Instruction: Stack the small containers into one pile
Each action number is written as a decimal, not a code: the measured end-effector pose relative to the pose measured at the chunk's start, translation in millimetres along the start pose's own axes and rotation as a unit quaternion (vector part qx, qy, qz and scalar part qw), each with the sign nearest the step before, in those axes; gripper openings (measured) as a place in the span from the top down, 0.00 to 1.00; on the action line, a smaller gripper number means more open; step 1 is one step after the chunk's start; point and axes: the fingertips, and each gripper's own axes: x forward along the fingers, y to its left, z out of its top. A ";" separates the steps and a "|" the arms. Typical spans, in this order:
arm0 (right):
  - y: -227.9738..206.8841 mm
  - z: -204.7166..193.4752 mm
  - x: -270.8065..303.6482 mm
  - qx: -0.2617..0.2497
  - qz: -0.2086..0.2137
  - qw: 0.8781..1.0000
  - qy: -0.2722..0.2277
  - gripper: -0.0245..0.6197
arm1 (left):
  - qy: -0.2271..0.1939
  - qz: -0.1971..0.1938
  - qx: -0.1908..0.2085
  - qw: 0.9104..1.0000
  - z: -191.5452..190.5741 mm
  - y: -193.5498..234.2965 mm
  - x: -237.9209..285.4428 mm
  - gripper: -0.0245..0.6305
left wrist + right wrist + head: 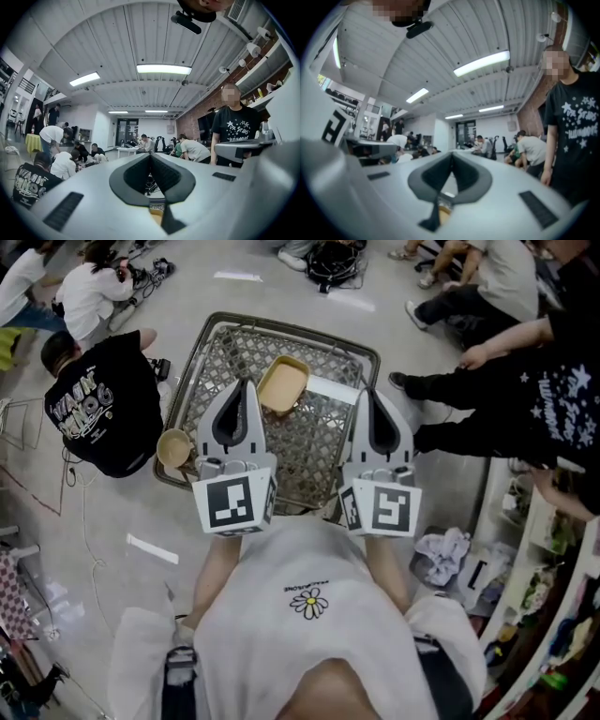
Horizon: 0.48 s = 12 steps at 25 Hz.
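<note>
Left hand-held gripper and right hand-held gripper: both closed, empty. Rectangular container lies in the wire basket, round bowl by its left rim. I should open my jaws before descending and pinch one rim.

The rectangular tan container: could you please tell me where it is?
Head view: the tan container lies far back in the wire basket, just right of the left gripper.

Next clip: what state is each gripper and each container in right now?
left gripper: shut, empty
right gripper: shut, empty
rectangular container: open side up, empty, lying in the wire basket, not stacked
round bowl: open side up, empty, by the basket's left edge, not stacked
</note>
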 end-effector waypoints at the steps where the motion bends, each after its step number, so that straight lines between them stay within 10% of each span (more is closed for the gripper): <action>1: -0.1 -1.6 -0.6 0.001 0.001 1.000 0.001 0.91 | -0.002 0.000 0.000 1.000 0.4 -0.3 -0.5 0.92; 12: -0.8 -5.3 -5.5 0.005 0.007 1.000 0.003 0.91 | 0.004 -0.001 -0.014 1.000 -0.9 -4.0 -6.8 0.92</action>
